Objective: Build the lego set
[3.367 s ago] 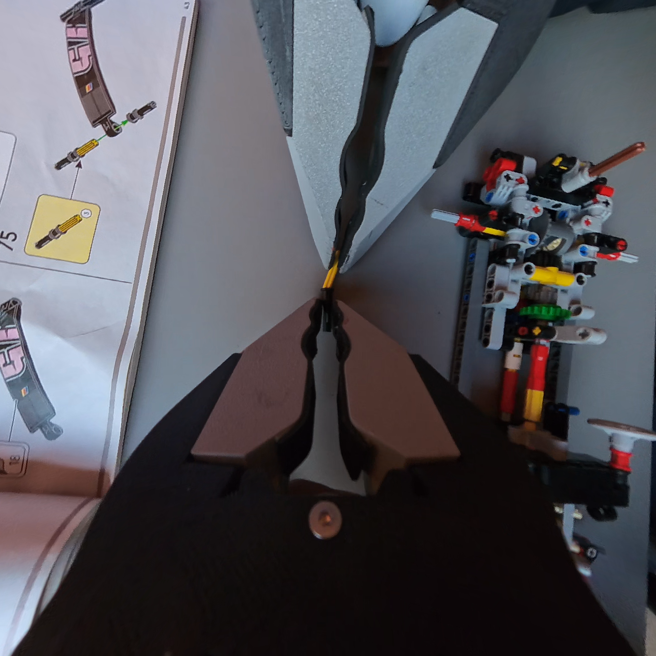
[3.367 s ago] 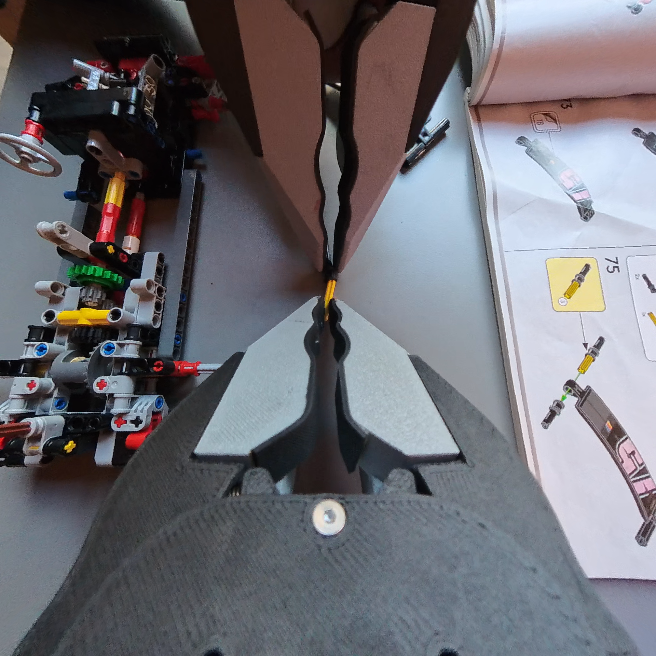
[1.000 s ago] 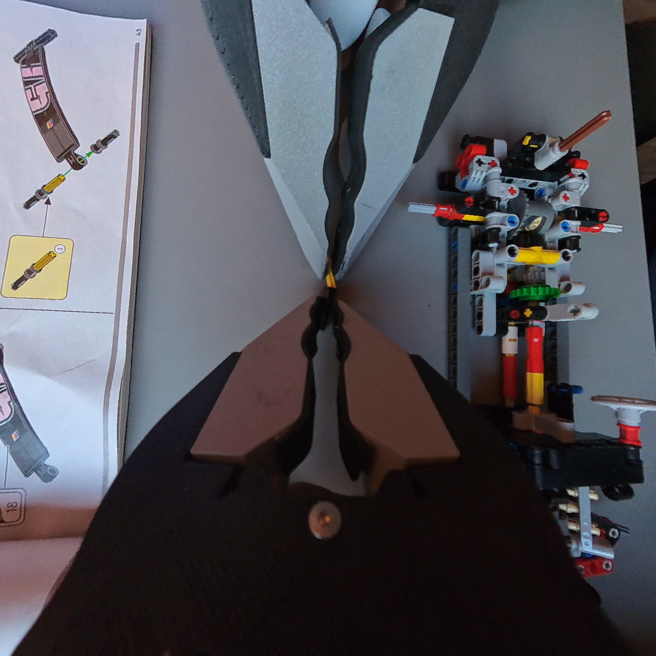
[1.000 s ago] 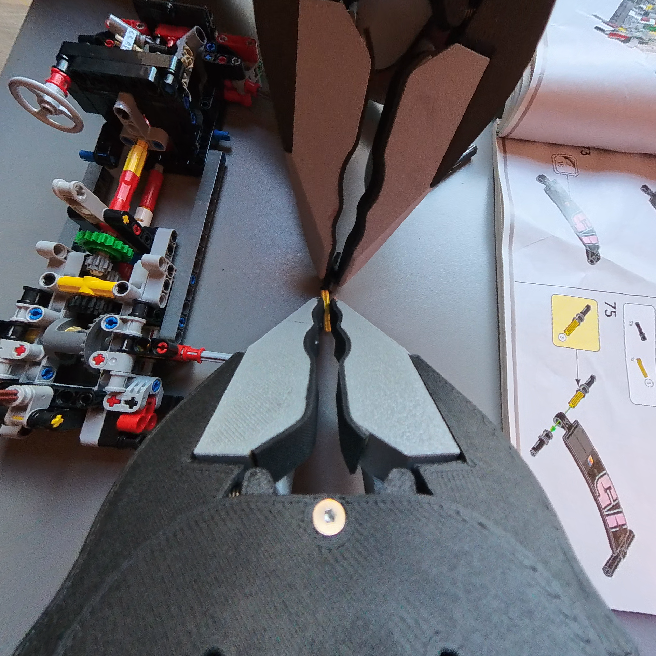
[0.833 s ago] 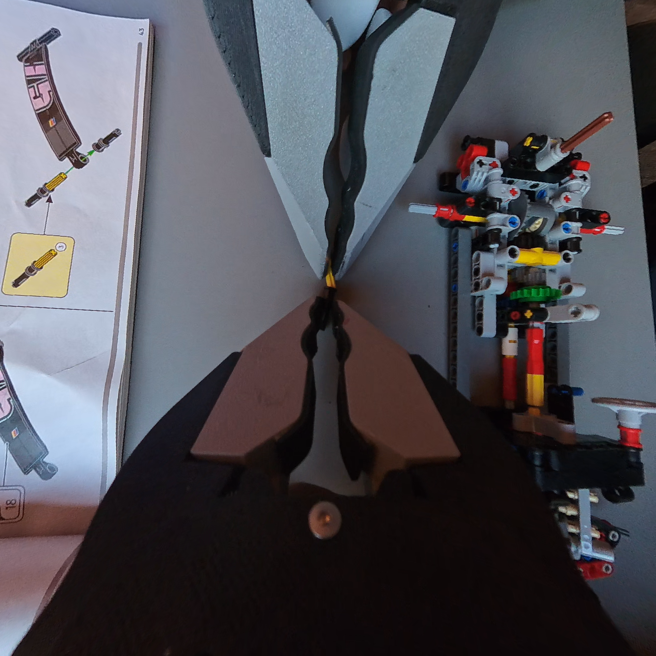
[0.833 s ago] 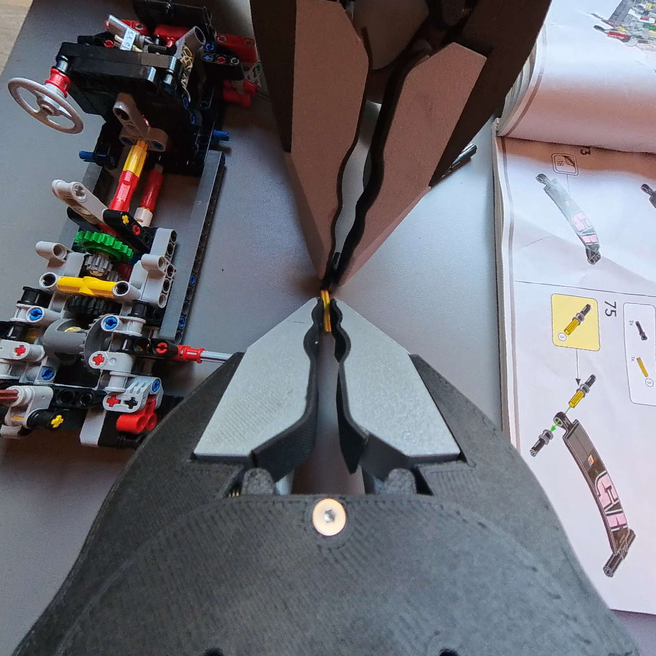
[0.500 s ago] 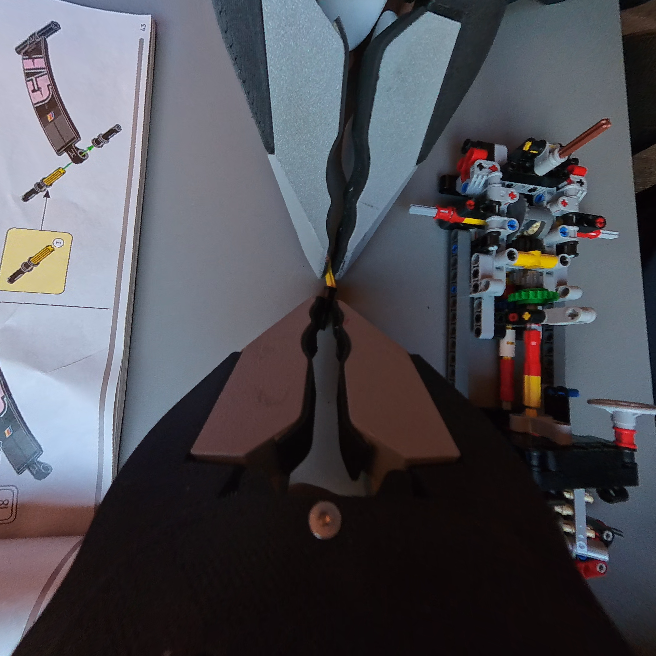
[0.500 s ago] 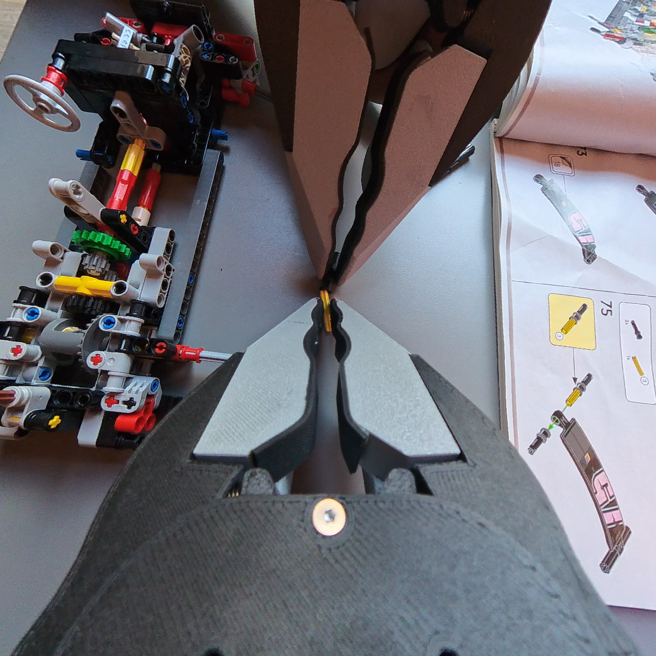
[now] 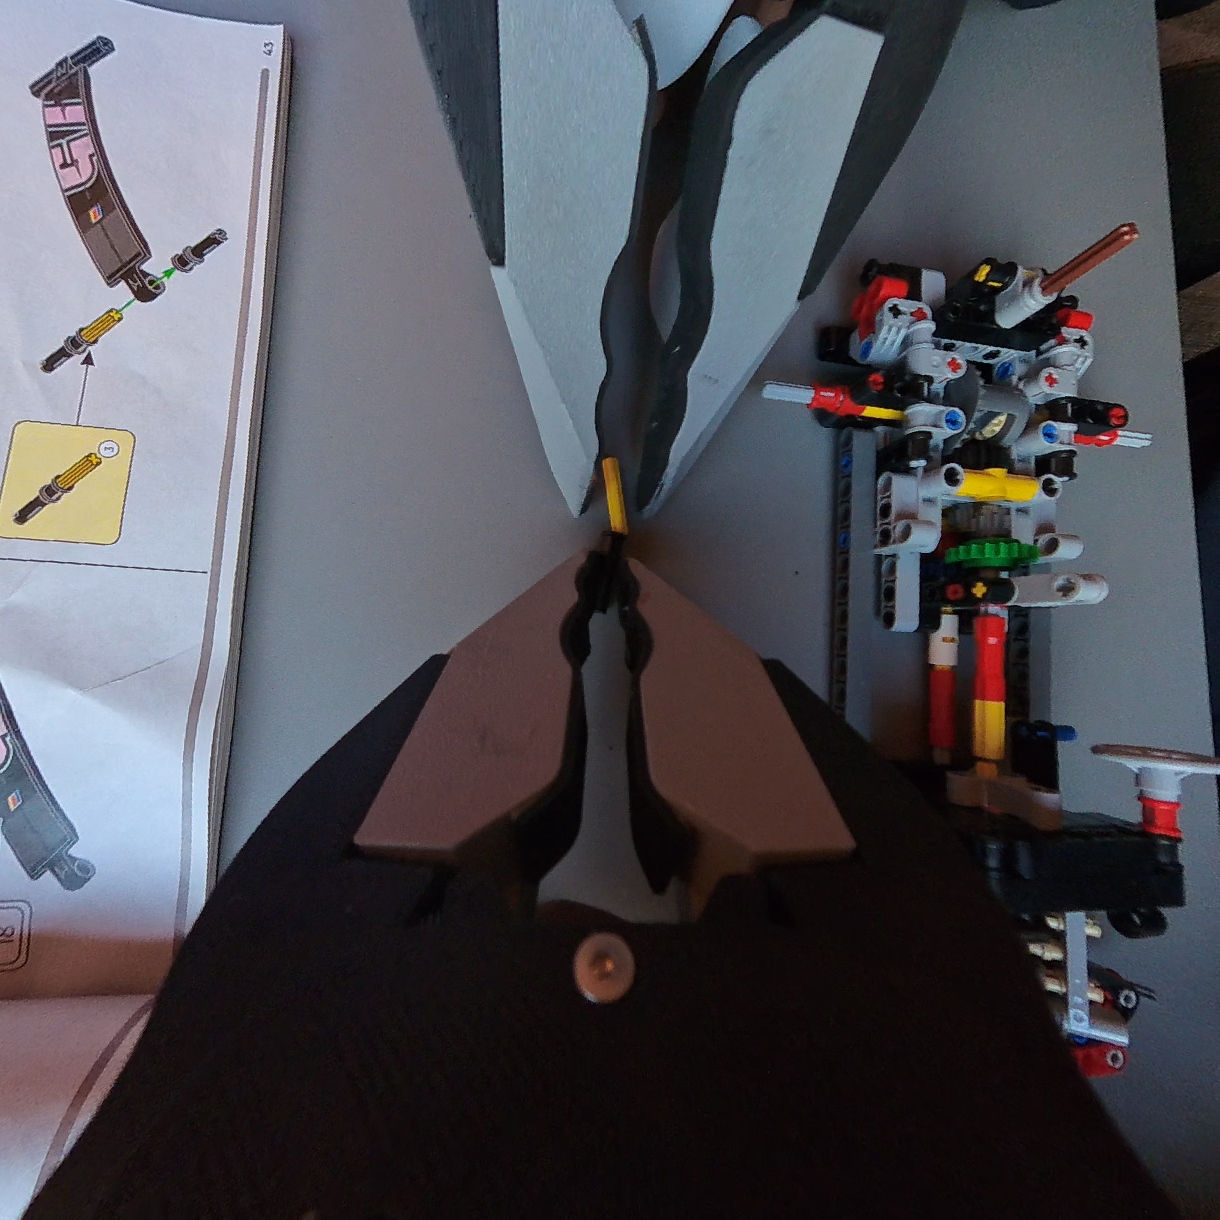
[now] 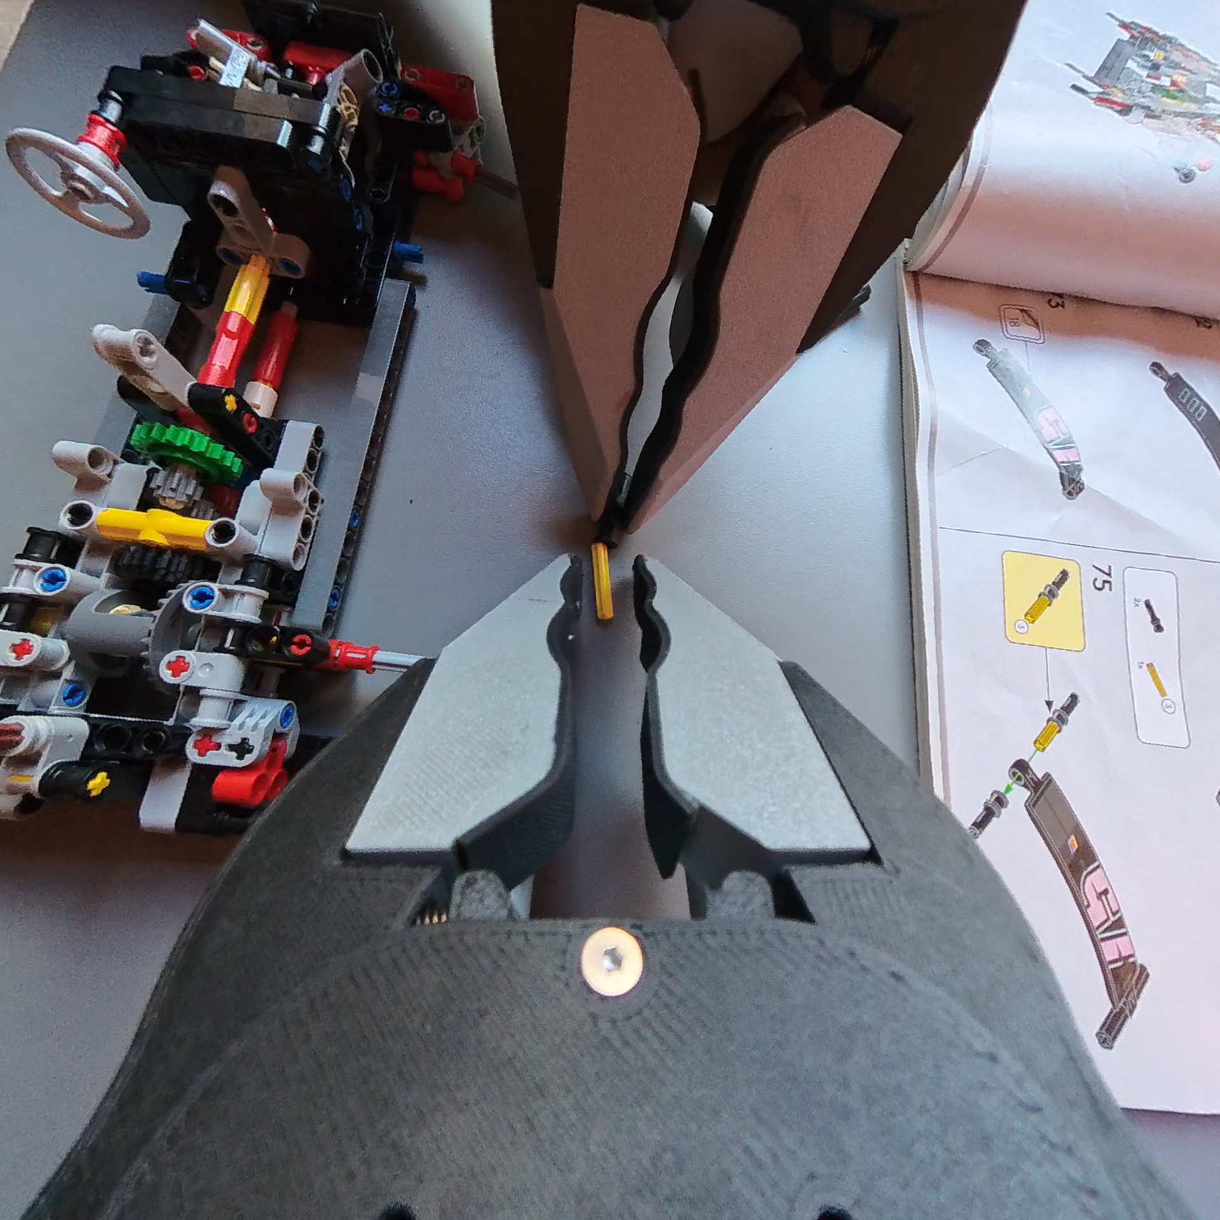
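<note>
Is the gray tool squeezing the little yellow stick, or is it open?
Open. The right tool has a gap on both sides of the yellow stick; only the left tool pinches the stick's black end.

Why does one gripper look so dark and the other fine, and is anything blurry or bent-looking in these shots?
Left wrist view: its own black gripper body is underexposed, nearly featureless; the toy brick model is sharp, with mild edge blur. Right wrist view: evenly lit, the grey gripper shows surface texture; the wide lens bows the instruction booklet at the frame edge. The yellow axle is crisp in both.
</note>
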The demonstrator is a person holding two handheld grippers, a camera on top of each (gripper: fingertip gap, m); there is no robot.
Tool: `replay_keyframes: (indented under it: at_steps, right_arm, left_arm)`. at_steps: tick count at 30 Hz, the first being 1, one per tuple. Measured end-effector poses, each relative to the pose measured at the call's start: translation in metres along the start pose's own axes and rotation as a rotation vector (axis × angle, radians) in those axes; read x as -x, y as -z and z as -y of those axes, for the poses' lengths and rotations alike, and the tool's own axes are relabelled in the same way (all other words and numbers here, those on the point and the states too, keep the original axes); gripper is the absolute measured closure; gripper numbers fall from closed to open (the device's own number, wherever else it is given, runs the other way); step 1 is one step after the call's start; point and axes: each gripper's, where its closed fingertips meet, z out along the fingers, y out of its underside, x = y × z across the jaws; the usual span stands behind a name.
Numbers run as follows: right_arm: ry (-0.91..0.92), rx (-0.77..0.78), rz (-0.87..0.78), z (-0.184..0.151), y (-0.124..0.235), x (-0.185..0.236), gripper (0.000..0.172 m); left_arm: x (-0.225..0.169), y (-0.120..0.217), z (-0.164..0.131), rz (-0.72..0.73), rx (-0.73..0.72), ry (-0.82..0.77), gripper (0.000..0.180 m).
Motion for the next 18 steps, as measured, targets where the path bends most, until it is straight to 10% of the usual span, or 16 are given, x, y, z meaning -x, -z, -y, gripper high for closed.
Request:
replay_keyframes:
  at_steps: [18]
  right_arm:
    - [-0.01,0.0,-0.001,-0.0011,0.0012,-0.0004,0.157]
  left_arm:
    - [0.0,-0.0003,0.0003,-0.004,-0.006,0.004,0.179]
